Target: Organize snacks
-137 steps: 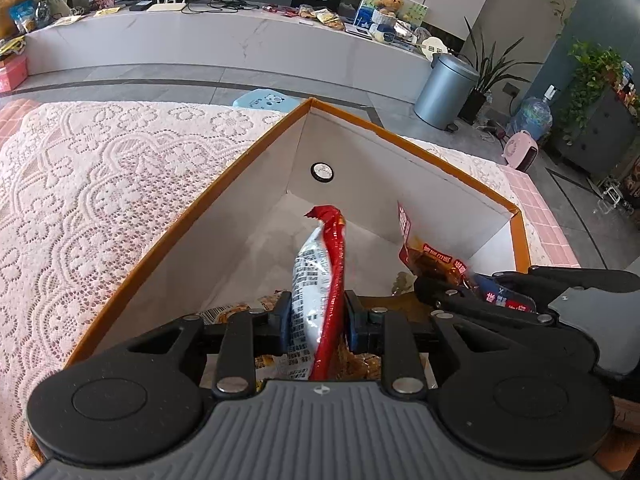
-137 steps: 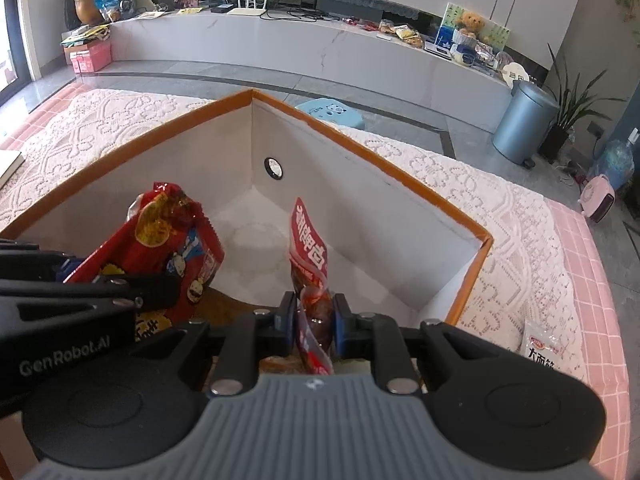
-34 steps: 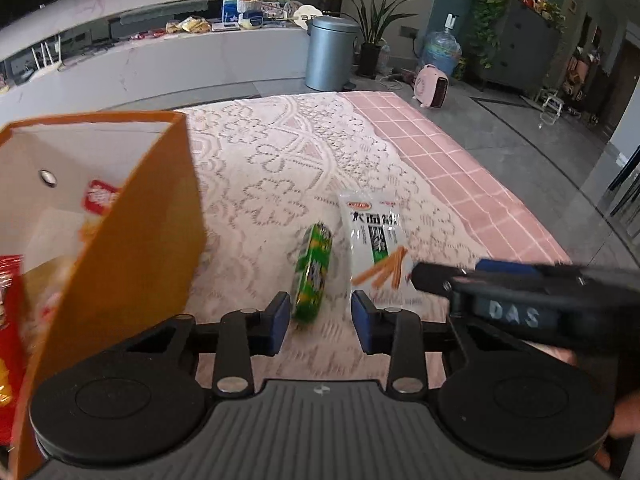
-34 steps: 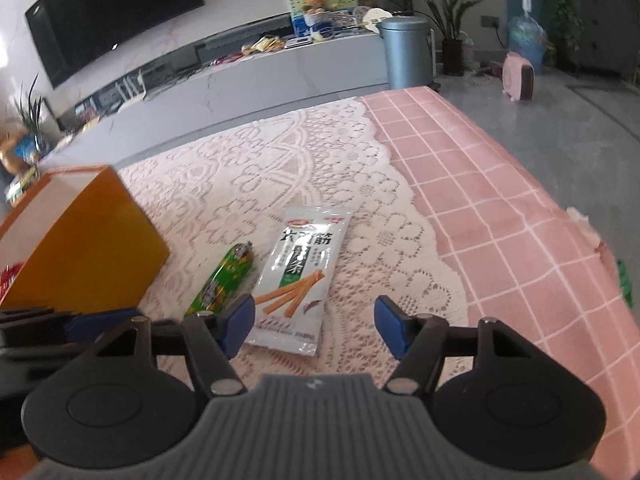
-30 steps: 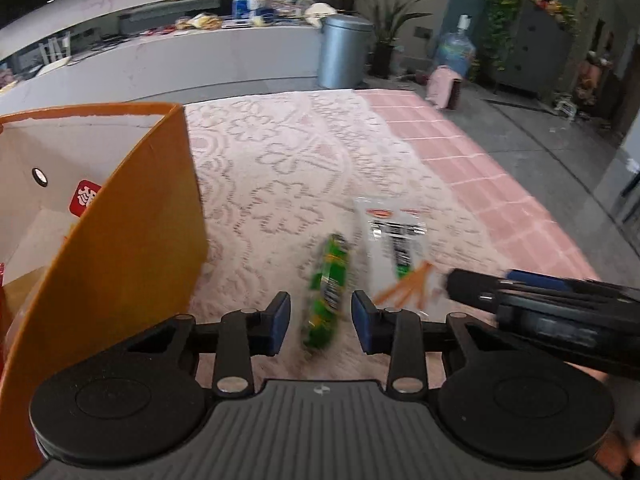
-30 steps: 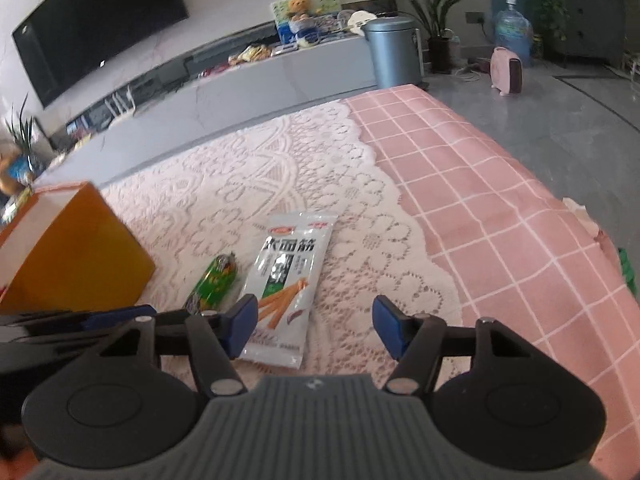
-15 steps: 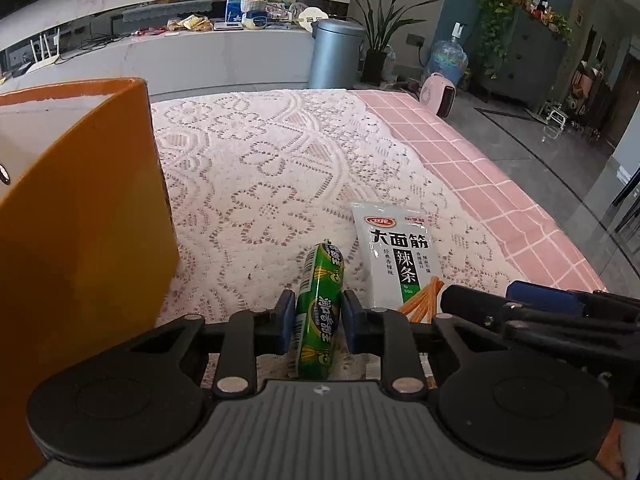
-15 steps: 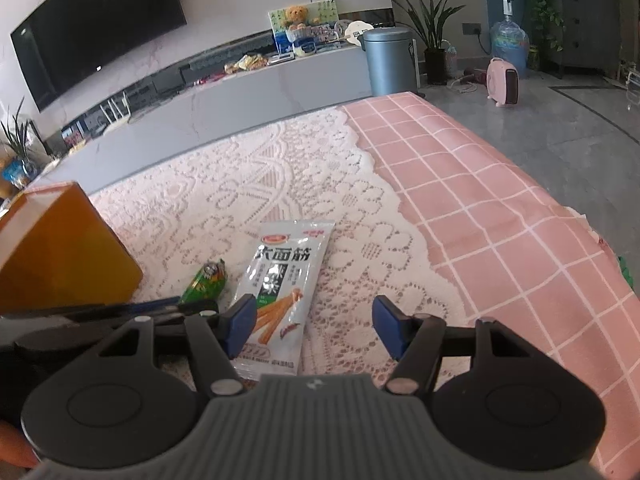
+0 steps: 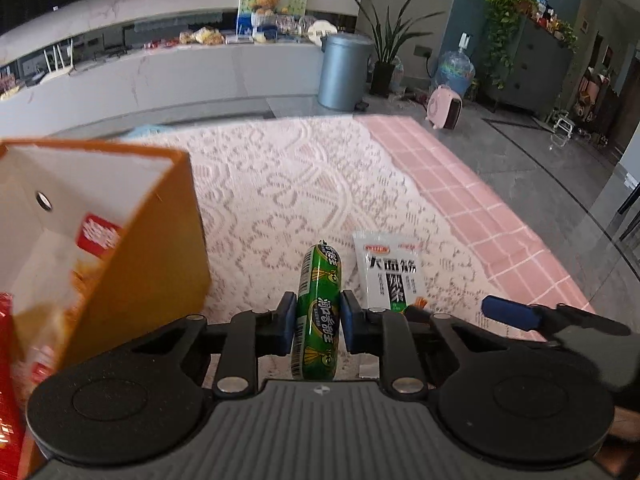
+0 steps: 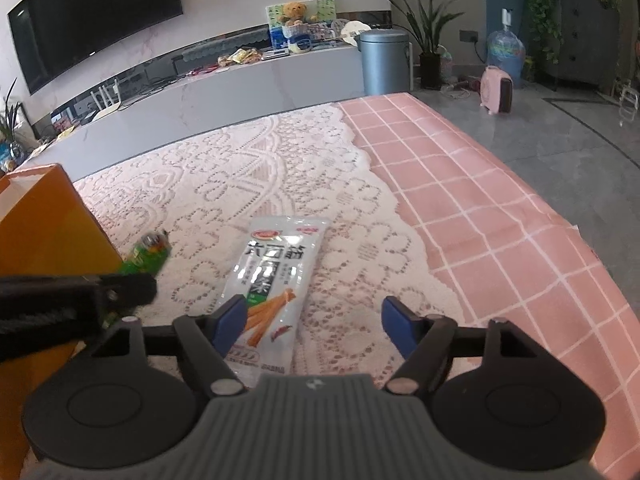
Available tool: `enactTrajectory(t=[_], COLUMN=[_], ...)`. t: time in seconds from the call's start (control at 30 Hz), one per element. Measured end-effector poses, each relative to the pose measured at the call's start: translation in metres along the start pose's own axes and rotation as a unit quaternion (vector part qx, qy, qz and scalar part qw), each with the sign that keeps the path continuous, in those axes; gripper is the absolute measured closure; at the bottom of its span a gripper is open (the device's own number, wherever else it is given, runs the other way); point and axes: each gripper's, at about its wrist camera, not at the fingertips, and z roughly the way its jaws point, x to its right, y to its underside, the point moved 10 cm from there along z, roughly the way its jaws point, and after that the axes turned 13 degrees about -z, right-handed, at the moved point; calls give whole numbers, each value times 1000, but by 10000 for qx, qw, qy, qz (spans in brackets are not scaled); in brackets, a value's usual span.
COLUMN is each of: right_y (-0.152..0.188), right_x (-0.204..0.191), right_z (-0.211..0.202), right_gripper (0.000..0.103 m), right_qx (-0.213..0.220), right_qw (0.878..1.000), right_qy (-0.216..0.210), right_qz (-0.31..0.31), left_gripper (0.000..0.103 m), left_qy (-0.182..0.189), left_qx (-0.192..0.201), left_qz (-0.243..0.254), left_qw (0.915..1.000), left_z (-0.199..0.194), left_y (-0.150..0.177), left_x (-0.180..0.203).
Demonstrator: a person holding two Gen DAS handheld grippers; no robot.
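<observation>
My left gripper (image 9: 316, 322) is shut on a green sausage stick (image 9: 318, 312), lifted a little off the lace cloth. The same sausage (image 10: 148, 254) shows blurred in the right wrist view, beside the left gripper's dark fingers. A white snack packet (image 10: 272, 280) with orange sticks printed on it lies flat on the cloth; it also appears as the white packet (image 9: 390, 270) right of the sausage. My right gripper (image 10: 312, 320) hovers over the packet's near end, its jaws opening, the packet under the left finger and not pressed. The orange box (image 9: 152, 248) stands at left with snacks inside.
The table carries a white lace cloth (image 10: 248, 168) over a pink checked cloth (image 10: 500, 216), whose edge falls off at right. A grey bin (image 10: 384, 62), plants and a long low counter stand on the floor beyond.
My left gripper closed on the green sausage and raised it slightly. My right gripper's jaws have spread wider above the white packet.
</observation>
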Motion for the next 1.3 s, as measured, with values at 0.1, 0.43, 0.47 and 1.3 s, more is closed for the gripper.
enactTrajectory(t=[0.1,0.43,0.47,1.3], right_y=[-6,-12,-10,-23], right_x=[-11,-33,-35,-41], right_z=[3,37,40,-14], right_gripper=[19,12,11,55], right_qx=[61,-232,-285,230], right_qw=[9997,9984,9975,9929], right_qy=[0,-32,31,65], right_qz=[-222,-520,-645,-1162], left_gripper=[78,77,77,77], left_qy=[-200,-306,-291,-1], left_qx=[152,265,260,627], left_qz=[117,-40,-66,-249], left_qw=[9996,9992,9992,9977], left_z=[-10,-23,-23,-90], left_y=[-7,-16,-15,-20], left_x=[-4,-18,-18,-21])
